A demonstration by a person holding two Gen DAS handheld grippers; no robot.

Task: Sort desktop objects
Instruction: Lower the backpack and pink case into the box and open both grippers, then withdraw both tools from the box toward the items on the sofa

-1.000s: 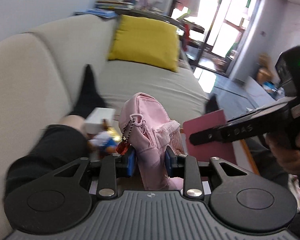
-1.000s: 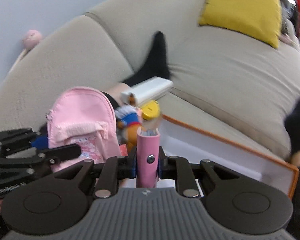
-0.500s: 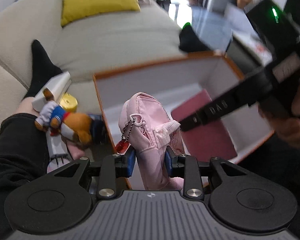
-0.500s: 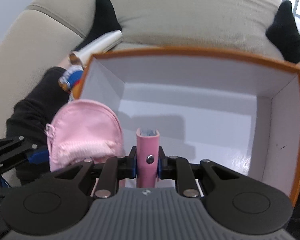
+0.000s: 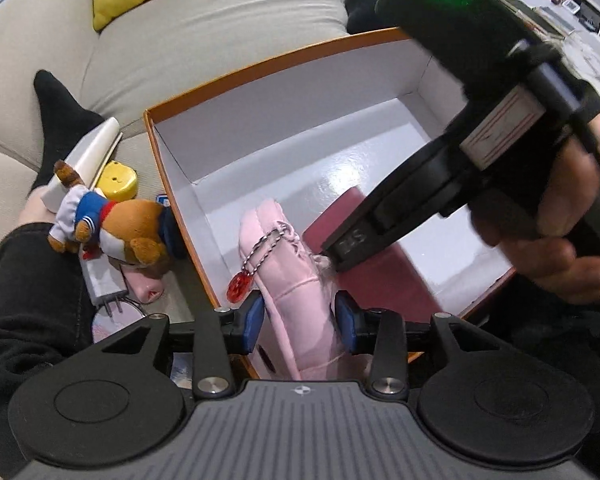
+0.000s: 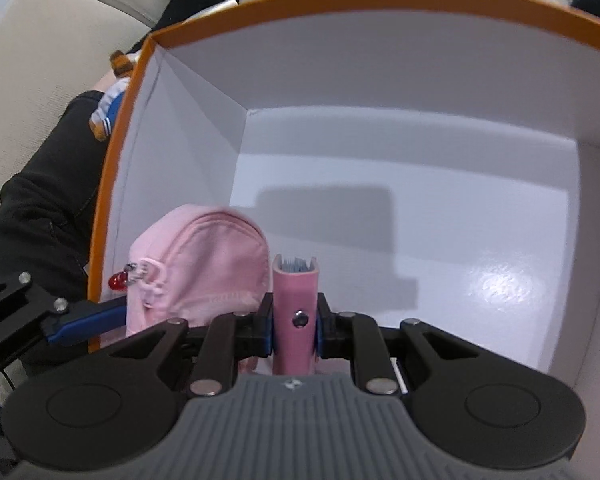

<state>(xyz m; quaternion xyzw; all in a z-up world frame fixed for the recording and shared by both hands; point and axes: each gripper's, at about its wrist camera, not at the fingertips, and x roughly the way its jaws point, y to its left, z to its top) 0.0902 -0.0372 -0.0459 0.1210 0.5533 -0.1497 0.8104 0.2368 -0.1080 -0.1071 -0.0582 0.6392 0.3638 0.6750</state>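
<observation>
Both jaws stand differently: those of the left gripper [image 5: 299, 318] have just been opening, blue pads now a little apart from the soft pink backpack [image 5: 296, 280] between them, while the right gripper [image 6: 295, 330] is clamped on a slim pink booklet [image 6: 295, 304] with a snap button. Backpack (padded fabric, a bead chain and red charm on its zip) sits inside the box [image 5: 260, 68], a glossy white carton with an orange rim, against its left wall. Outside, on the beige sofa [image 5: 204, 28], lie a plush bear [image 5: 116, 226] and a yellow round case [image 5: 118, 180].
</observation>
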